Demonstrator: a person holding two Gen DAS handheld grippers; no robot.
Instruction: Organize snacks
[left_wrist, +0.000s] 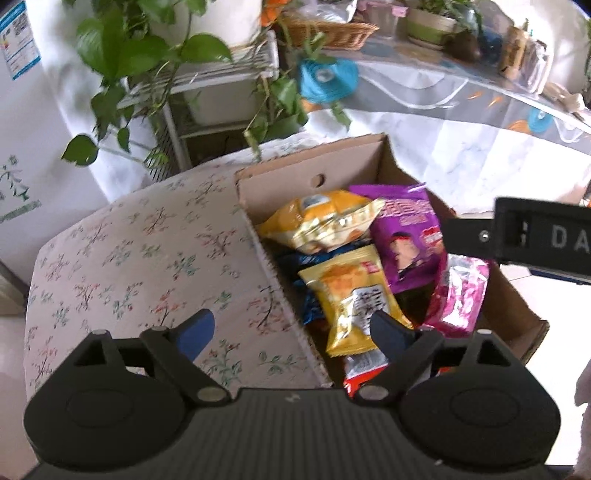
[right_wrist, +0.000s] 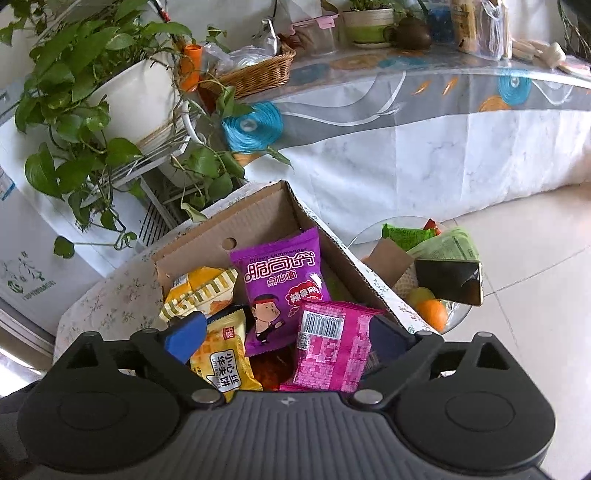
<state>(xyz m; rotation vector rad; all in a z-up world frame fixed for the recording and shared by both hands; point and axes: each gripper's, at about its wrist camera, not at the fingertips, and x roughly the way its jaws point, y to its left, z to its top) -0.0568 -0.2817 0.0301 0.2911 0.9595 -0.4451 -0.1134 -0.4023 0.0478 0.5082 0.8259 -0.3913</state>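
An open cardboard box (left_wrist: 314, 173) (right_wrist: 255, 221) stands on a floral-cloth surface (left_wrist: 129, 258) and holds several snack packs. Among them are a purple pack (left_wrist: 406, 240) (right_wrist: 280, 284), a pink pack (left_wrist: 458, 295) (right_wrist: 332, 347), a yellow wafer pack (left_wrist: 351, 295) (right_wrist: 225, 354) and a yellow-and-white bag (left_wrist: 321, 221) (right_wrist: 199, 291). My left gripper (left_wrist: 291, 332) hangs open over the box's left wall, holding nothing. My right gripper (right_wrist: 288, 336) hovers open above the box. The pink and yellow packs lie loose below its fingers. Its black body (left_wrist: 543, 236) shows at the right of the left wrist view.
Right of the box, a glass dish (right_wrist: 461, 314) carries an orange (right_wrist: 432, 312), a phone (right_wrist: 448, 280) and green packs (right_wrist: 406, 234). Behind stand a plant rack (right_wrist: 122, 92), a wicker basket (right_wrist: 258, 74) and a cloth-covered table (right_wrist: 424, 147). Tiled floor (right_wrist: 535, 258) lies at right.
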